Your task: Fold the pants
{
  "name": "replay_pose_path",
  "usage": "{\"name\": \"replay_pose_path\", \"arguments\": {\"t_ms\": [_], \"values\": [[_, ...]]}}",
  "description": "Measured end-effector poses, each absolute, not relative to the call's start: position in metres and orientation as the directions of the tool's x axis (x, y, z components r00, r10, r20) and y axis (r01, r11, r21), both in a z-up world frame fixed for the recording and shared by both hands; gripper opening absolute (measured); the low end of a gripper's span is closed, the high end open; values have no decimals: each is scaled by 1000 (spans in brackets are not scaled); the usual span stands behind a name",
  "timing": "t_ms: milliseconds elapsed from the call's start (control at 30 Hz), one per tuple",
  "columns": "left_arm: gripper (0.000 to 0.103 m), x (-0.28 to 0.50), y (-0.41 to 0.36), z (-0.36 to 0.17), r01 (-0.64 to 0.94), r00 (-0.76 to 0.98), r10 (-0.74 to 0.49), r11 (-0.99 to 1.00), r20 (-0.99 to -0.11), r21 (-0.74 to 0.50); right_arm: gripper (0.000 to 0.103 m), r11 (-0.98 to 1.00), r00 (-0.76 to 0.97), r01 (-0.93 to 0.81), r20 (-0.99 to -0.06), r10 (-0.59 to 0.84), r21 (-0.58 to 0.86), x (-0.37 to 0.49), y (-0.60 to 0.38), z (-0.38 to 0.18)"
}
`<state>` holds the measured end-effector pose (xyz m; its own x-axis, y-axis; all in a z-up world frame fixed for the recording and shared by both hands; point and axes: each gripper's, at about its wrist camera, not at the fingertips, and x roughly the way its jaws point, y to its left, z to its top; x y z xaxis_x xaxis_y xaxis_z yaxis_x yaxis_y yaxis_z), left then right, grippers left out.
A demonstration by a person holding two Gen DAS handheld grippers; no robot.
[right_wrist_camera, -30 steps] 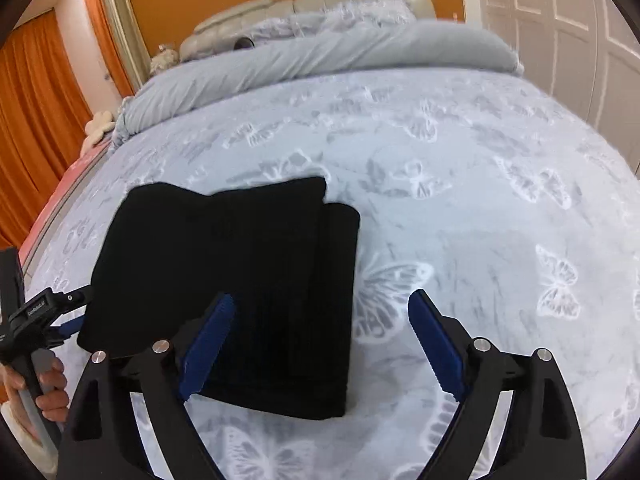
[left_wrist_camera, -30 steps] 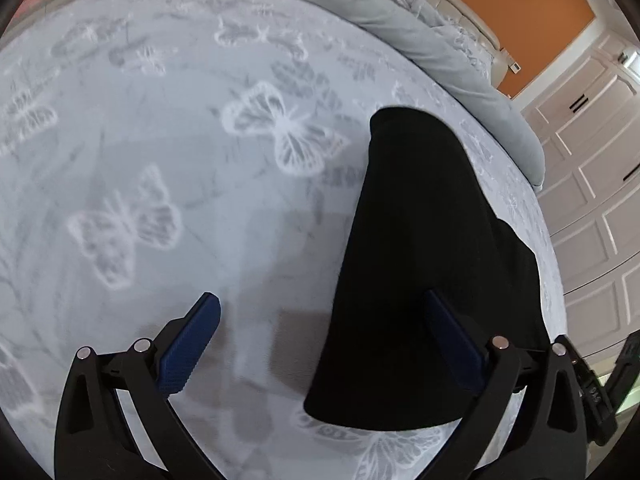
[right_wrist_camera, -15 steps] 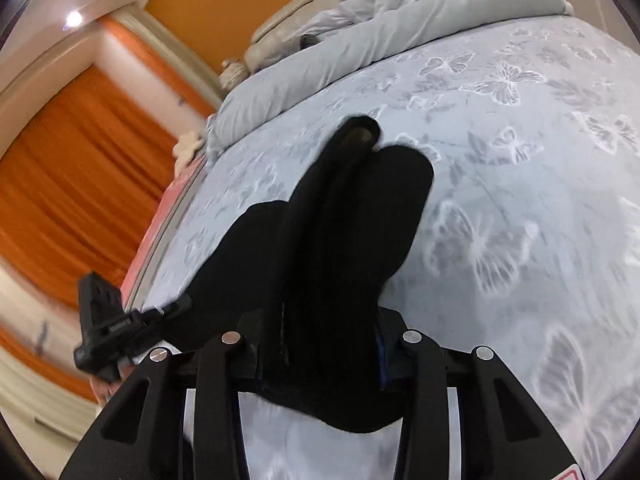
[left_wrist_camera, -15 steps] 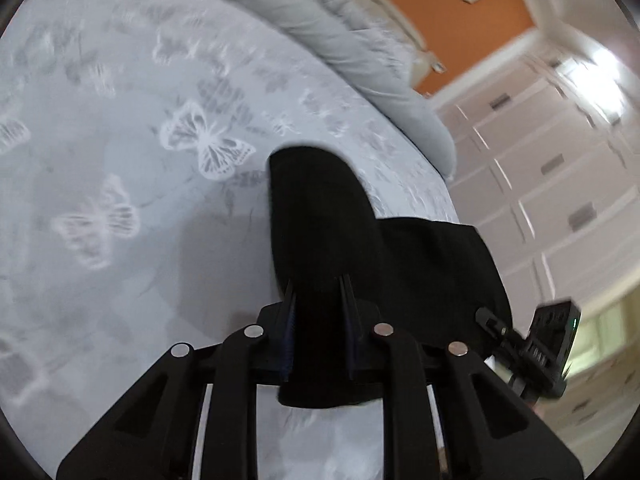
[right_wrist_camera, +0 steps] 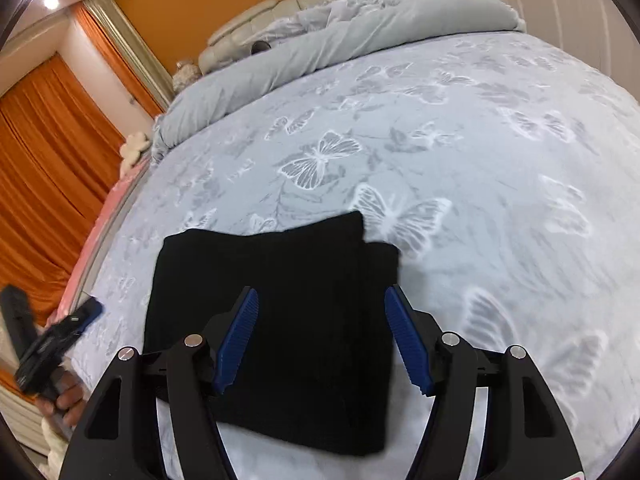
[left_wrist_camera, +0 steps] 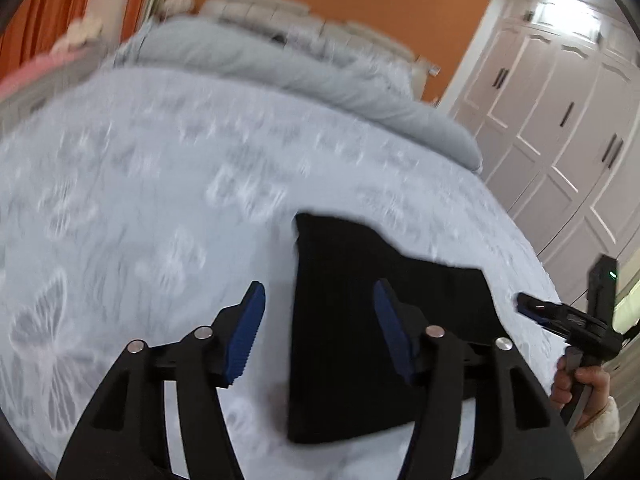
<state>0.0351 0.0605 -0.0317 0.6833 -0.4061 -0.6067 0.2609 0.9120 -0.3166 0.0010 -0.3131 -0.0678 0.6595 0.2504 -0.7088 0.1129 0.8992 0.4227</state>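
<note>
Over on the far left there were orange curtains [right_wrist_camera: 44, 168] and a pink strip along the bed's edge. Next to that the left gripper [left_wrist_camera: 318, 330] hovered over the bed [right_wrist_camera: 500, 152], its blue pads [left_wrist_camera: 246, 338] apart with nothing clamped between them — the jaws had just been opening. The left pad sat over bare butterfly-print bedspread and the right pad over the near-left part of the pants. That wrist view was pretty smeared, so fine detail on the fabric was a no-go.

The pants [right_wrist_camera: 280, 320] themselves were black, folded into a compact stack and lying flat on the bedspread toward the near edge of the bed. One layer stuck out a bit past the others on the right side, so the fold wasn't perfectly squared. A white butterfly print sat just beyond the far right corner of the stack.

Then the right gripper [right_wrist_camera: 322, 340] — also spread apart, pads not pressing on anything, jaws just having opened too. It hung over the right half of the pants, and both blue pads looked clear of the cloth. In the left wrist view you could see a hand [left_wrist_camera: 580, 390] holding that gripper's handle at the right.

A rolled grey duvet [right_wrist_camera: 320, 52] ran across the far end of the bed, and white wardrobe doors [left_wrist_camera: 560, 120] stood on the right.
</note>
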Motion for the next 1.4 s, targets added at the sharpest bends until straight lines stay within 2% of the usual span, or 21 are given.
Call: {"name": "replay_pose_path", "arguments": {"t_ms": [67,100,133,167,200,300,367,400,433,467,533,633,700,800,933,967,1000,1067,1233,1333,1400], "values": [[60,46,46,-34,271,686,-395,918,-611,-289,65,914,627,139,-749,216,380,33,-304,-79],[68,54,38,-39,259,680,-379,925,-627,-279,62,923,613,148,-766,197,356,42,-299,-87],[69,62,31,-47,240,670,-364,931,-647,-275,54,931,594,144,-782,190,335,49,-293,-92],[69,67,26,-54,228,653,-358,933,-667,-278,14,945,584,139,-795,163,295,54,-288,-98],[68,76,19,-64,214,627,-349,937,-696,-276,9,952,592,124,-791,154,278,56,-285,-98],[68,79,12,-82,163,615,-284,959,-735,-234,9,942,699,46,-684,207,332,28,-279,-56],[71,84,9,-93,155,599,-241,971,-764,-184,8,960,725,39,-668,164,279,20,-281,-48],[78,88,6,-103,162,577,-237,971,-781,-175,10,967,686,84,-718,120,242,25,-290,-64],[81,92,5,-112,167,556,-242,970,-795,-179,11,956,580,143,-805,127,255,39,-304,-98],[82,95,3,-119,169,535,-250,967,-807,-188,13,939,527,170,-833,170,299,45,-313,-121],[81,93,9,-115,152,553,-267,964,-790,-219,13,921,575,166,-793,199,351,37,-321,-112],[80,77,21,-78,174,593,-346,937,-727,-304,26,950,639,118,-754,151,290,6,-312,-79],[92,59,29,-54,211,632,-390,918,-670,-335,39,952,640,83,-748,175,293,-16,-310,-71],[95,27,27,-39,283,660,-405,914,-632,-290,41,923,602,57,-751,273,381,-35,-314,-76],[97,-9,-12,-41,452,623,-461,872,-632,-189,40,920,514,46,-799,312,389,-39,-301,-89],[98,-16,-21,-43,485,621,-460,862,-634,-150,21,922,492,44,-812,315,384,-39,-298,-94],[98,-26,-35,-46,527,623,-457,845,-635,-92,14,919,494,40,-807,323,392,-39,-299,-95],[98,-39,-57,-56,577,622,-451,817,-640,-14,12,907,531,19,-773,347,421,-41,-300,-83],[98,-41,-93,-68,613,607,-464,790,-645,8,12,816,584,-75,-638,502,574,-34,-298,-54],[90,-27,-114,-74,612,586,-466,791,-663,-15,12,764,584,-103,-583,565,637,-25,-294,-51],[40,-13,-118,-82,633,502,-509,767,-699,-104,18,780,591,-85,-599,540,620,-19,-294,-50]]}}
